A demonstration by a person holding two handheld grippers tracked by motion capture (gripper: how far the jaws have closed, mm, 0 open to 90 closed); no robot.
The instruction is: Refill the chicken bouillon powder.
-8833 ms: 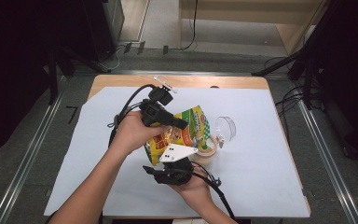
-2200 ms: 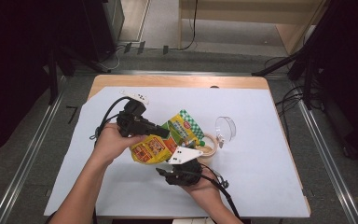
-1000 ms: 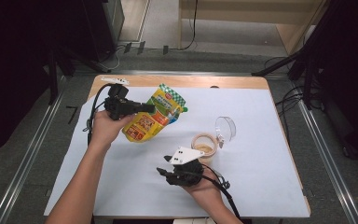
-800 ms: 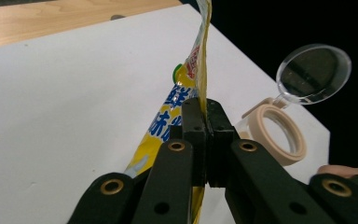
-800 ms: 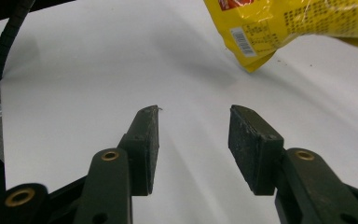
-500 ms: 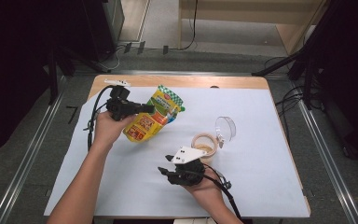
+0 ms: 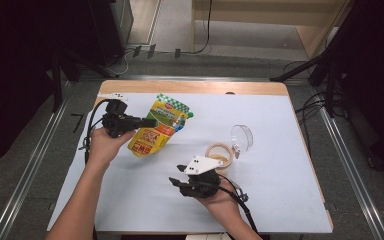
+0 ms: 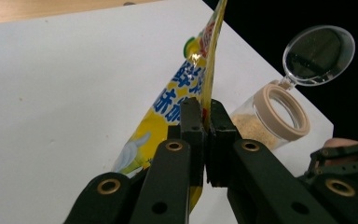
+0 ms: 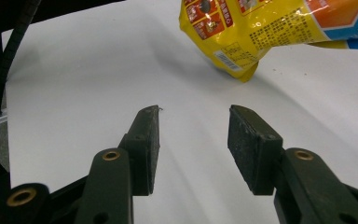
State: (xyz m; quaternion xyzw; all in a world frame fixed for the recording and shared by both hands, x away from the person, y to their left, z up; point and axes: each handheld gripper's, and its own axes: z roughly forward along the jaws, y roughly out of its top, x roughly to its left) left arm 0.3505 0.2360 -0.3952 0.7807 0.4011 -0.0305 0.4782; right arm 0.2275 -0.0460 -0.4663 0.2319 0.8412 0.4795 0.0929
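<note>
Item: yellow snack bag (image 7: 159, 126) pinched in left claw (image 7: 147, 122); right claw (image 7: 176, 184) empty, jaws apart.

Detail: L claw – jaws clamped tight on the bag's thin edge, pads pressed either side of the foil; bag hangs out ahead of the jaws, green-checked top away from the claw, yellow bottom corner low nr the white sheet (image 7: 280, 165) covering the table. In left gripper view, bag (image 8: 182, 107) rises between the pads; open jar (image 8: 272, 119) w/ beige rim & tan powder sits just beyond the claw's right side, clear lid (image 8: 318, 55) flipped back. R claw – held low over the sheet, jaws about half apart, nothing betw. them; in right gripper view, bag's bottom corner (image 9: 242, 39) is ahead of the jaws, well apart. Jar (image 7: 220, 154) sits just beyond the R claw's grey plate.
</note>
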